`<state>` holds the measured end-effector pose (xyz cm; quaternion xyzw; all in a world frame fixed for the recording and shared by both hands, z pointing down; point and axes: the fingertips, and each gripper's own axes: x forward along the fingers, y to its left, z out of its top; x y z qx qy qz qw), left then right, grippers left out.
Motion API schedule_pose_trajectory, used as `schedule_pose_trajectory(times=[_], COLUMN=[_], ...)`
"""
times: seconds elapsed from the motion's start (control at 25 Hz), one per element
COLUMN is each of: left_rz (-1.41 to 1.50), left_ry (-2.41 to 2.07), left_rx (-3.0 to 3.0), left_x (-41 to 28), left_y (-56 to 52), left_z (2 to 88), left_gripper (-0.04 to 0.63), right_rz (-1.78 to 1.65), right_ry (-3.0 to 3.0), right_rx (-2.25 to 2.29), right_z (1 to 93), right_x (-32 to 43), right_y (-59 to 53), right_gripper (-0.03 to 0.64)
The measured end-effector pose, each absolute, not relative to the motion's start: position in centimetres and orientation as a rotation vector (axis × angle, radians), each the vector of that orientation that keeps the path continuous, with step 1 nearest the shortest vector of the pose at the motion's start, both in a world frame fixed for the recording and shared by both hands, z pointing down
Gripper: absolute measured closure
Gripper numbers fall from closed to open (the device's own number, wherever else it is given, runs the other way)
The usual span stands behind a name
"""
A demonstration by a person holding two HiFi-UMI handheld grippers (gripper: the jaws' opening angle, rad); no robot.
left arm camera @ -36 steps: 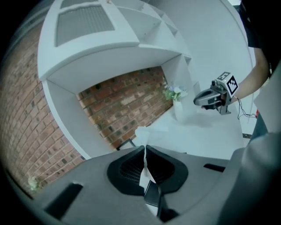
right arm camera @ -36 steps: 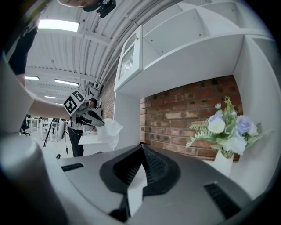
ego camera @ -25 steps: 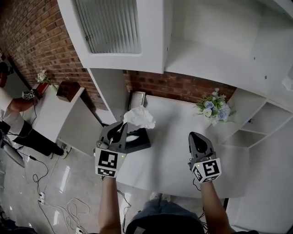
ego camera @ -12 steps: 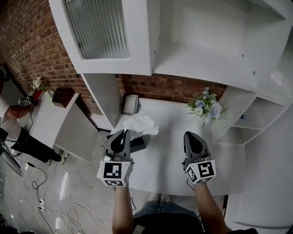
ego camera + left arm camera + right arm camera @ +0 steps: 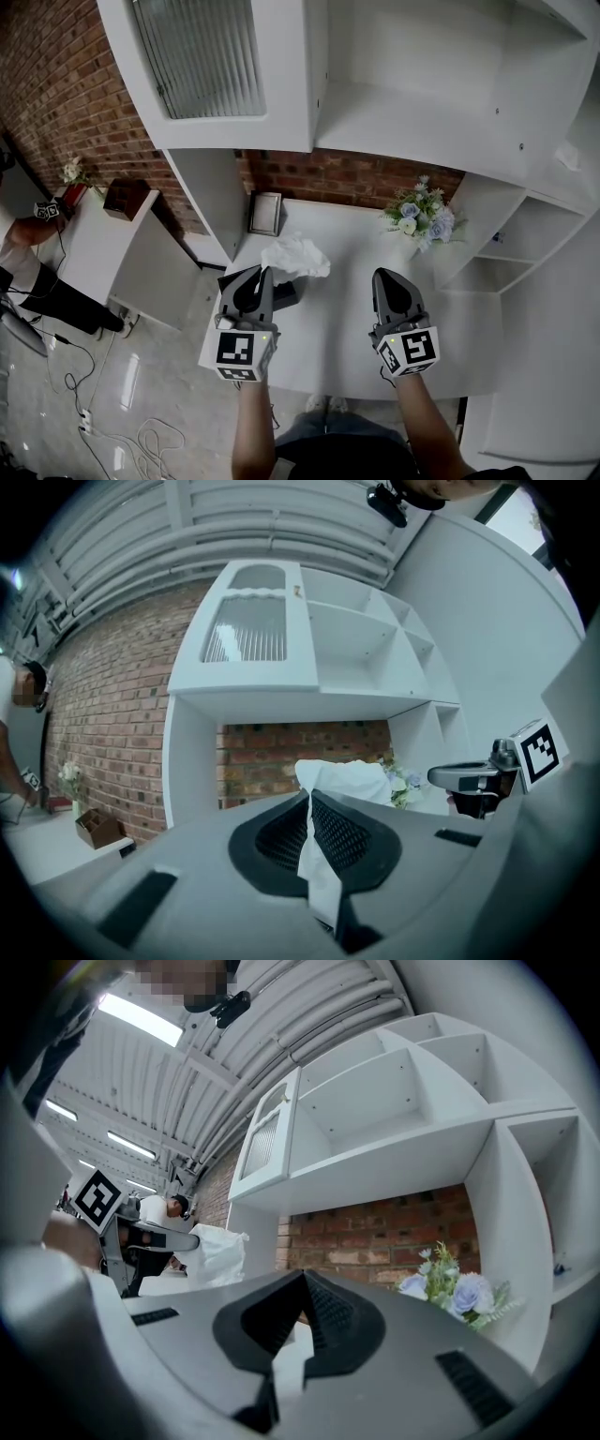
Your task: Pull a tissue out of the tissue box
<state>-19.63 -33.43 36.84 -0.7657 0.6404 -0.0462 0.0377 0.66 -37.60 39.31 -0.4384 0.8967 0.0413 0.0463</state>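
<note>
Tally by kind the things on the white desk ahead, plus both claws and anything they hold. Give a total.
claws: 2 (left claw, right claw)
tissue, pinched in the left claw: 1
tissue box: 1
frame leaning at the back: 1
flower bunch: 1
total: 6

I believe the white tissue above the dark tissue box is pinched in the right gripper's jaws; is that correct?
Not quite: the left gripper pinches the white tissue above the dark tissue box. The left gripper view shows it clamped between closed jaws; the right gripper has its jaws together on nothing.
</note>
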Motion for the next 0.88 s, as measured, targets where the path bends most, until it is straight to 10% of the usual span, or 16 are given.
schedule_pose_trajectory(times=[0.88], left_rz=[-0.166], left_ry=[1.975], left_rx=[-2.391], left_x=[-19.8], left_y=[-33.4], left_z=[37.9], left_gripper=[0.584], right_rz=[0.147], right_ry=[2.799], right_rx=[-1.337], right_z=[39.9], right_x=[-0.5], right_y=[-37.4], right_gripper=[0.62])
